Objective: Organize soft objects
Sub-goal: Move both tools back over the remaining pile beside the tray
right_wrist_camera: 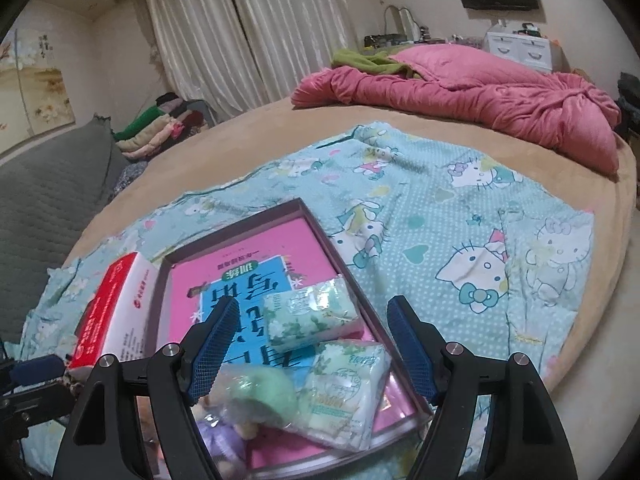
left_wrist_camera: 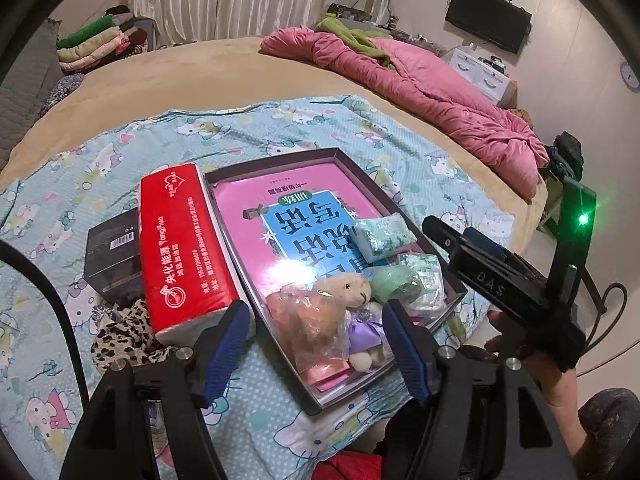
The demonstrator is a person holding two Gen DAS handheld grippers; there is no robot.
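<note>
A shallow dark box (left_wrist_camera: 280,158) (right_wrist_camera: 236,220) with a pink book in its bottom lies on the Hello Kitty sheet. In it are a plush bear in a purple dress (left_wrist_camera: 352,292) (right_wrist_camera: 224,440), an orange bagged item (left_wrist_camera: 308,332), a green bagged item (left_wrist_camera: 390,280) (right_wrist_camera: 260,396) and two green tissue packs (left_wrist_camera: 380,232) (right_wrist_camera: 310,314), (left_wrist_camera: 424,280) (right_wrist_camera: 344,388). A red tissue pack (left_wrist_camera: 184,248) (right_wrist_camera: 116,312) lies left of the box. My left gripper (left_wrist_camera: 316,336) is open and empty over the bear. My right gripper (right_wrist_camera: 312,344) is open and empty above the tissue packs.
A black box (left_wrist_camera: 112,260) and a leopard-print cloth (left_wrist_camera: 124,336) lie left of the red pack. A pink quilt (left_wrist_camera: 432,88) (right_wrist_camera: 460,92) is bunched at the far side of the bed. Folded clothes (left_wrist_camera: 100,40) are stacked by the curtains.
</note>
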